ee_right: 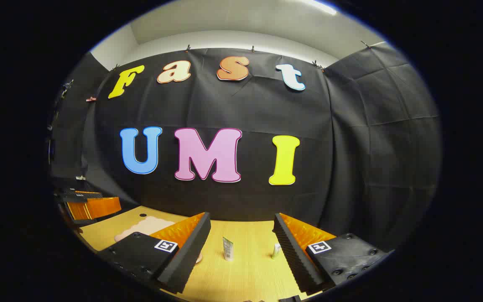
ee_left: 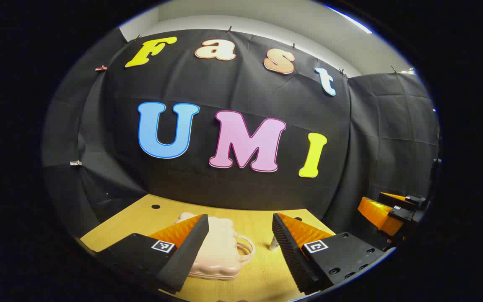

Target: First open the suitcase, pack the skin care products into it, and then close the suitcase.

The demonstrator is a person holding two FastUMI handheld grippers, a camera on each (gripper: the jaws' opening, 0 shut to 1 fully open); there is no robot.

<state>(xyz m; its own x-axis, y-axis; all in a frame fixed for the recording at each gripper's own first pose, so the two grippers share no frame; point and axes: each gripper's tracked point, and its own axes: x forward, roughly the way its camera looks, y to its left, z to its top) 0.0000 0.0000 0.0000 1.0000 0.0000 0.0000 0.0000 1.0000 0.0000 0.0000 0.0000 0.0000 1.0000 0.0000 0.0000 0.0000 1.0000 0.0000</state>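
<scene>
The left gripper [ee_left: 239, 247] hangs over the bench [ee_left: 115, 224] with its fingers spread wide and nothing between them. Below it, a pale pink suitcase [ee_left: 220, 251] lies flat and closed, handle toward the right. A small white bottle [ee_left: 273, 243] stands just right of the handle. The right gripper [ee_right: 241, 247] is also wide open and holds nothing; a small tube [ee_right: 227, 248] stands upright on the bench between its fingers, and the small white bottle [ee_right: 276, 250] sits beside its right finger. The suitcase [ee_right: 141, 227] lies toward the bench's left edge.
</scene>
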